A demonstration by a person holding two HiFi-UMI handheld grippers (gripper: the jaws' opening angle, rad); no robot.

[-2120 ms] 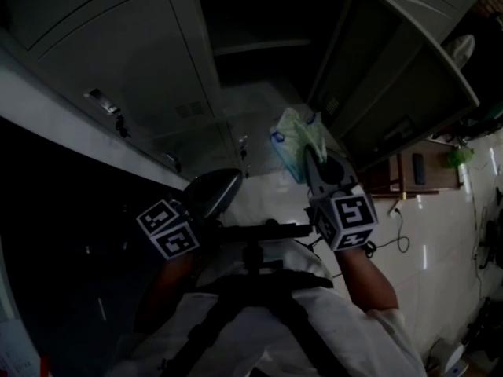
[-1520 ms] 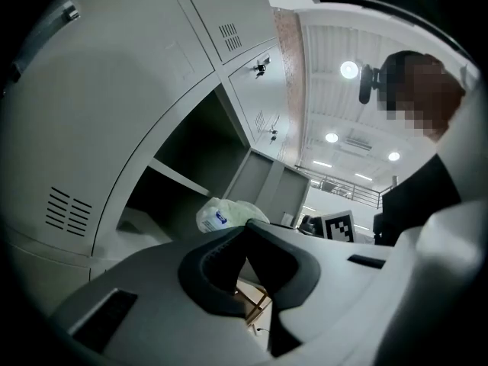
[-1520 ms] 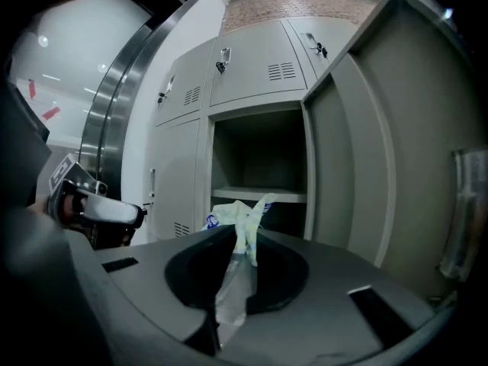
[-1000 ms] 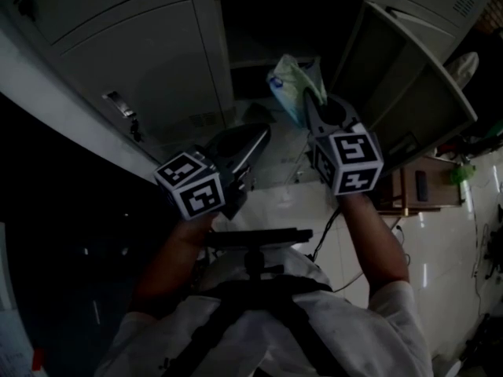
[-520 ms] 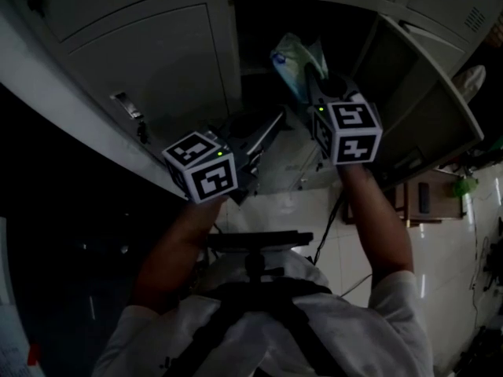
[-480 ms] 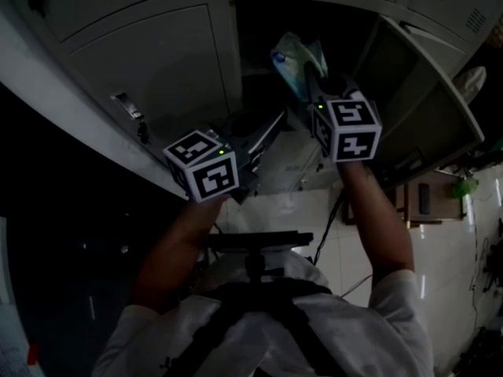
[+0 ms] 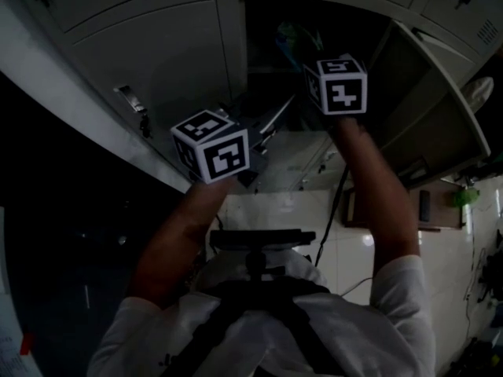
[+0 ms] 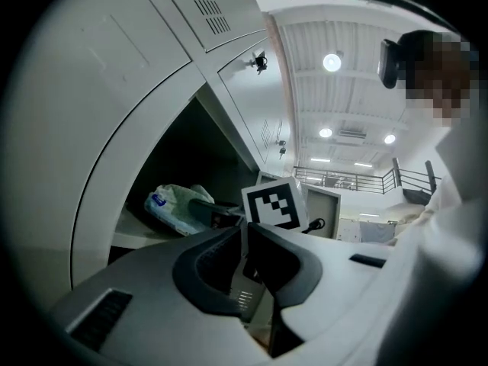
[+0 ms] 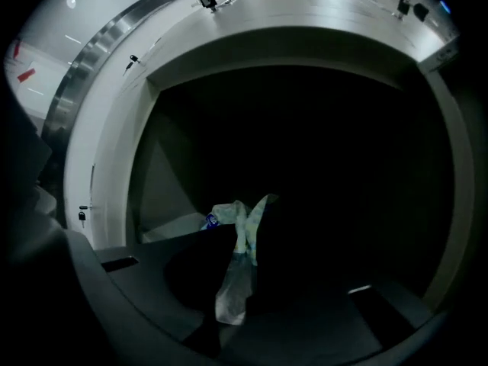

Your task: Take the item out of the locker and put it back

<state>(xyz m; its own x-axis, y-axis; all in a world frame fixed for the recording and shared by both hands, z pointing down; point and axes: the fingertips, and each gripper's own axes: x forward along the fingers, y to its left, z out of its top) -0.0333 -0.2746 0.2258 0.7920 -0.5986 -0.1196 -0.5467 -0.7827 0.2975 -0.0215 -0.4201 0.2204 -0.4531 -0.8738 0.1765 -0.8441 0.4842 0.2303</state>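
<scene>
Grey lockers fill the wall, dim under poor light, and one locker [image 7: 236, 45] stands with its door [image 7: 428, 104] swung wide. The bag [image 8: 171, 207] is inside that locker, low down at its shelf [image 8: 133, 240]. I cannot tell whether it rests there or hangs just above. The right gripper [image 9: 248, 227] reaches into the locker and is pinching a gathered fold of the bag's film. The left gripper [image 8: 245, 231] waits outside the locker, below its opening, with its jaws pressed together on nothing.

The bag looks like a soft plastic pack, pale with a green tint, and I would judge it light and floppy. Thin film like that is probably slippery and crinkly, and it sags from whatever point holds it. The fold now held seems a fair place to grip, though a pinch on so little film could slide or tear. Taking more of the gathered film would likely be surer.

A blue label shows near one end of the bag, but its print is too small to read. The cubes on the grippers carry only black-and-white squares.
</scene>
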